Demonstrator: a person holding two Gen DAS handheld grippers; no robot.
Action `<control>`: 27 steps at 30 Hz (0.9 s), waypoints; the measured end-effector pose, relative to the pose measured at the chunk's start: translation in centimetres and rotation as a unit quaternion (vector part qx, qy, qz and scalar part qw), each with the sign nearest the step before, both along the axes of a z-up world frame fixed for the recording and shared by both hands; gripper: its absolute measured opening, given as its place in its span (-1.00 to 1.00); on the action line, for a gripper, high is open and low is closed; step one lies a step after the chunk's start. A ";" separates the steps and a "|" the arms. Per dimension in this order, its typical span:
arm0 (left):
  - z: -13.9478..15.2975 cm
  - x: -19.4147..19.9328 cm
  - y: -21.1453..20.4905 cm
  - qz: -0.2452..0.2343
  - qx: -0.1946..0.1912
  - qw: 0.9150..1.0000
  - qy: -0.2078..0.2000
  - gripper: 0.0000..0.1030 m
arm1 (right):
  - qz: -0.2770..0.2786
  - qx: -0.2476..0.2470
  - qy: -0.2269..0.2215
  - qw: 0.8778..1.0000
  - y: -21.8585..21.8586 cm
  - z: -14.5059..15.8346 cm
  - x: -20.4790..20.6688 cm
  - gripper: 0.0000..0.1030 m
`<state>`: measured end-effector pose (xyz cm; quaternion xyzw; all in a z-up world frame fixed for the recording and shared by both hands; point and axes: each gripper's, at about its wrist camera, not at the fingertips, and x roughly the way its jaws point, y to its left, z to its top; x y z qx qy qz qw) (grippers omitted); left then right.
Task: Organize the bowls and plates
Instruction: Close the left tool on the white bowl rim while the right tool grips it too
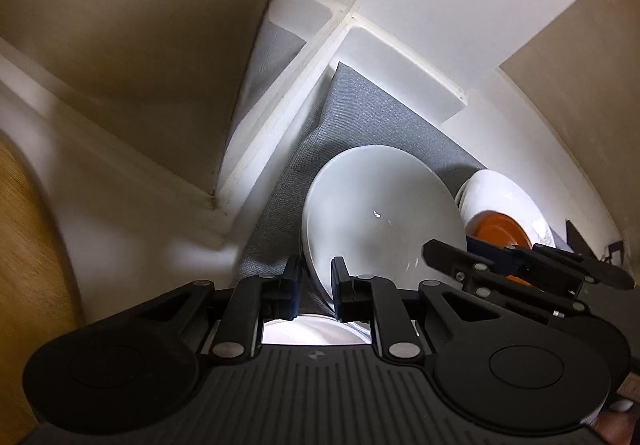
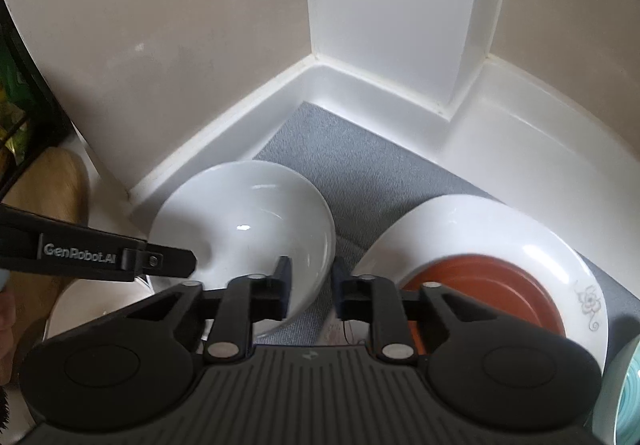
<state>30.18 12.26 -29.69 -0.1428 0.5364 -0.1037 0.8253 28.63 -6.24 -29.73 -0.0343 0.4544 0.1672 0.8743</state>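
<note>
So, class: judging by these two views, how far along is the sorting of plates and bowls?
Done: an orange dish sits in the flowered white plate on the grey mat. In hand: the left gripper, jaws shut, holds the white bowl by its rim. Left: setting that bowl down; the right gripper holds nothing.

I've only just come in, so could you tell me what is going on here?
A person with a gripper in each hand is sorting dishes on a grey-lined white shelf. The left gripper is clamped on the rim of the white bowl. The right gripper is shut, empty as far as I can see, between that bowl and a flowered plate carrying an orange dish.
</note>
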 end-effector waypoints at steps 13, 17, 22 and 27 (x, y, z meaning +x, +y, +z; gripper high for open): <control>-1.5 0.4 -0.7 -0.004 -0.009 0.999 0.031 -0.67 | 0.010 -0.011 0.011 1.000 1.8 -0.2 -0.3 -0.23; -1.1 0.1 -1.2 -0.006 0.024 0.999 0.036 -0.67 | -0.008 0.009 0.009 1.000 1.3 0.0 -0.6 -0.66; -0.3 0.0 -1.6 0.003 0.022 0.999 0.049 -0.67 | -0.015 0.032 0.002 0.999 0.5 0.7 -1.5 -0.75; 1.1 -0.1 -2.9 -0.009 0.016 0.999 0.047 -0.67 | -0.030 0.052 -0.014 0.998 -1.4 1.9 -2.4 -0.75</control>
